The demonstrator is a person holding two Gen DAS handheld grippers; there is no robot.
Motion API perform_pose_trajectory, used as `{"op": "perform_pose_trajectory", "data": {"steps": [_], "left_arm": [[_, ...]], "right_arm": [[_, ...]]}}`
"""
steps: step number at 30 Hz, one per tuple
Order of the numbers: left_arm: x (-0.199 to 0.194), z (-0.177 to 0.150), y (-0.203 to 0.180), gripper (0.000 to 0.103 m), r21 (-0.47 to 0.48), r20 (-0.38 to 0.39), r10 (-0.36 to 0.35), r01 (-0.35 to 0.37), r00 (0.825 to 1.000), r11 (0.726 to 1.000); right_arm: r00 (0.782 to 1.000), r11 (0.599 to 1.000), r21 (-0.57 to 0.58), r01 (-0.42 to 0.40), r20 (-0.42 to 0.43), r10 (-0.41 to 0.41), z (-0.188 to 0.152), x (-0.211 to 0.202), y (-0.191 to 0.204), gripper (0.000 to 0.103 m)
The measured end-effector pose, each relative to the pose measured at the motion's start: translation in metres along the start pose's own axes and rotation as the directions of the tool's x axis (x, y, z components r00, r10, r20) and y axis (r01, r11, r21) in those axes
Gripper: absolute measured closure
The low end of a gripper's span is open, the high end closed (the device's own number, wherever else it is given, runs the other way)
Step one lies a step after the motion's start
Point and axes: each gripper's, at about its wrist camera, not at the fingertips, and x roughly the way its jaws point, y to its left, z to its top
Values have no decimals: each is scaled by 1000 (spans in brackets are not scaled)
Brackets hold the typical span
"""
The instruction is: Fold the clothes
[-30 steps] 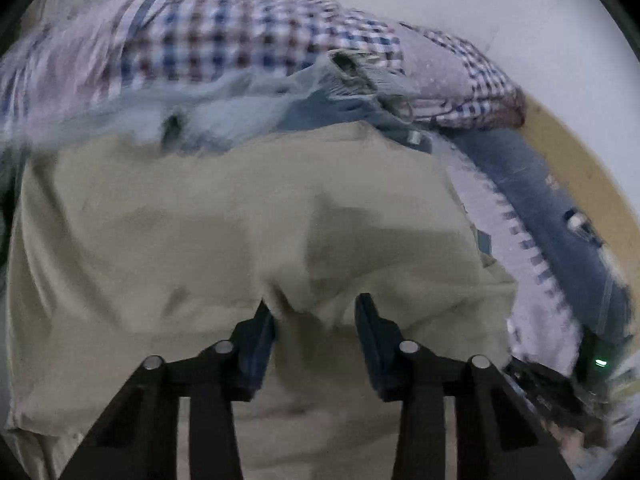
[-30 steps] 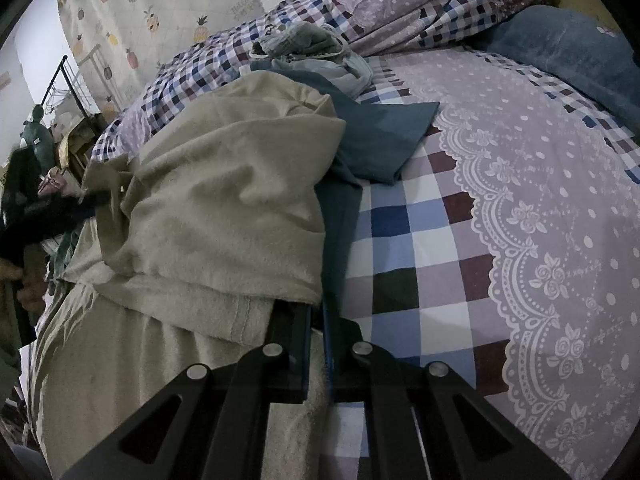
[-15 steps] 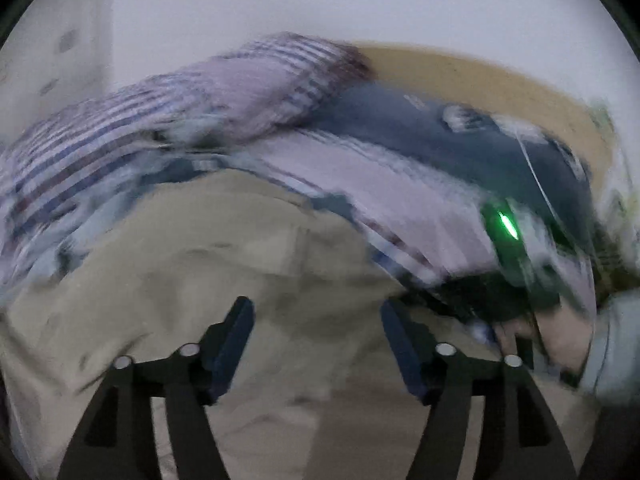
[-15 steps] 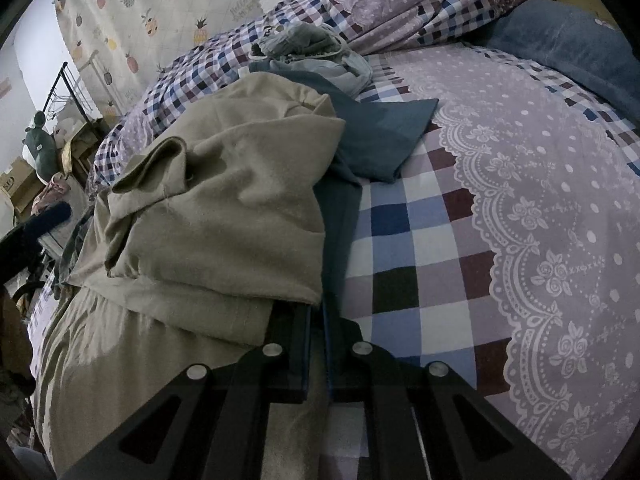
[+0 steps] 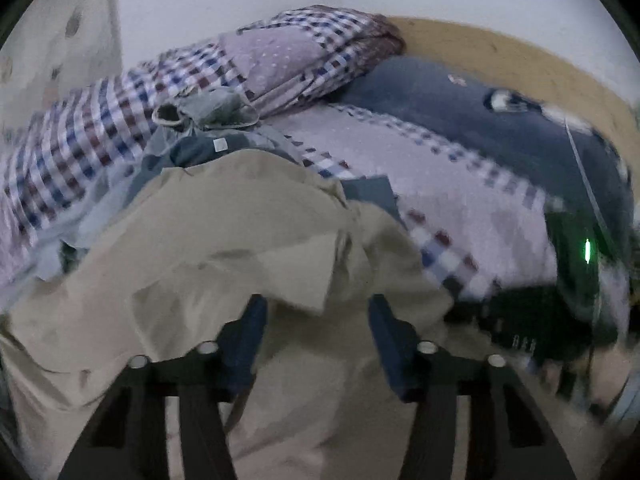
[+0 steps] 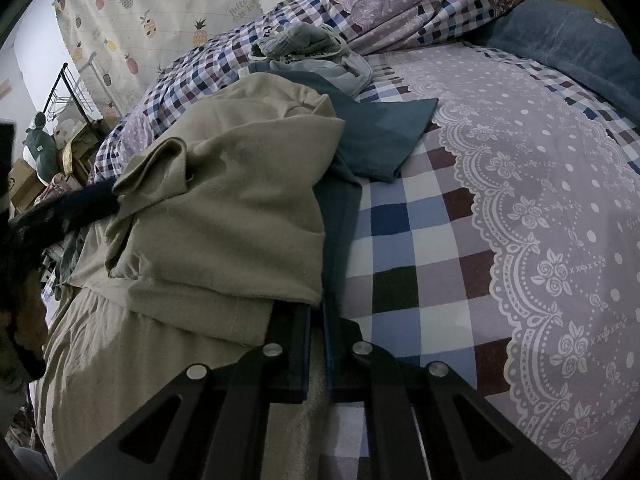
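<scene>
A beige garment (image 5: pixel 240 232) lies bunched on the bed, its upper part folded over onto itself (image 6: pixel 240 208). My left gripper (image 5: pixel 316 314) stands open just above it, and a loose beige flap (image 5: pixel 304 280) sits between the fingertips, ungripped. In the right wrist view the left gripper's dark fingers (image 6: pixel 80 206) reach to the raised corner of that fold from the left. My right gripper (image 6: pixel 316 328) is shut on the garment's near edge, beside a teal cloth strip. Its black body with a green light (image 5: pixel 576 280) shows in the left wrist view.
A teal garment (image 6: pixel 380 140) lies partly under the beige one, with a grey garment (image 6: pixel 312 52) behind it. A rolled checked quilt (image 6: pixel 420 8) and a blue pillow (image 6: pixel 568 40) sit at the back. The patterned bedsheet (image 6: pixel 520 220) spreads to the right. A clothes rack (image 6: pixel 68 92) stands far left.
The left gripper let go of the lifted beige corner, which dropped into a fold. It swung right, opened wider and came back to the fold. The right gripper stayed still.
</scene>
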Motion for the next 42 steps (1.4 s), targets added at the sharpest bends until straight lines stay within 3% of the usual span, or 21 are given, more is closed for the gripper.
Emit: {"op": "perform_pose_trajectory", "data": {"steps": [3,4,6,7,8,9,11,12,15,17,19,22,24,26,27,29,30,31,37,40,42], "left_arm": [[26,22,12,60,-33,-91,-73,70,993,997],[28,31,20,67,-76,-86,-87,80,992,994],[30,50,40,67,-188,-45,-112,102,993,977],[24,59,58,66,-290,27,-141,143,990,946],[17,63,73,64,-369,94,-155,179,984,912],[9,64,84,52,-426,148,-142,193,979,884],[-6,59,92,32,-449,203,-90,175,975,876],[-14,55,94,31,-453,226,-63,162,972,877],[-24,42,62,31,-239,165,8,32,986,970],[-26,28,26,31,-20,138,77,-75,987,997],[-23,13,-6,31,152,140,121,-143,983,978],[-16,-4,-50,31,348,167,185,-234,968,908],[-7,-8,-67,31,426,177,230,-285,957,859],[4,-7,-74,31,458,175,257,-310,950,833],[10,-5,-73,36,460,168,271,-319,948,829],[20,0,-69,58,453,149,304,-338,941,825],[25,1,-65,80,446,137,324,-350,936,823],[22,3,-59,96,418,139,328,-355,935,836],[-30,10,9,101,135,196,294,-323,935,937],[-59,7,53,102,-24,212,280,-282,936,959],[-67,2,67,102,-49,200,251,-246,947,968]], "right_arm": [[1000,1000,4,-4,-1,4,0,0,-1,99],[1000,1000,5,-5,-1,5,0,0,-1,99],[1000,1000,7,-7,-2,7,0,0,-1,99],[1000,1000,8,-8,-2,8,0,0,-1,99],[1000,1000,10,-9,-2,9,0,0,-1,99],[1000,1000,11,-11,-2,11,0,0,-1,99],[1000,1000,13,-13,-1,13,-1,-1,-1,99],[1000,1000,14,-14,-1,14,-1,-1,-2,99],[1000,1000,17,-17,-1,17,-1,0,-2,99],[1000,1000,17,-17,0,17,-1,0,-3,99],[1000,1000,16,-16,0,16,-1,0,-2,99],[1000,1000,14,-14,1,14,-1,0,-3,99],[1000,1000,14,-14,2,14,0,1,-2,99],[1000,1000,15,-15,1,15,0,1,-3,99],[1000,1000,15,-15,1,15,0,2,-3,99],[1000,1000,16,-16,0,16,1,2,-4,99],[1000,1000,16,-17,0,17,1,2,-4,99],[1000,1000,17,-17,1,17,1,2,-3,99],[1000,1000,19,-20,2,20,0,0,-3,99],[1000,1000,16,-17,2,17,-1,0,-2,99],[1000,1000,13,-13,1,13,-1,1,-1,99]]}}
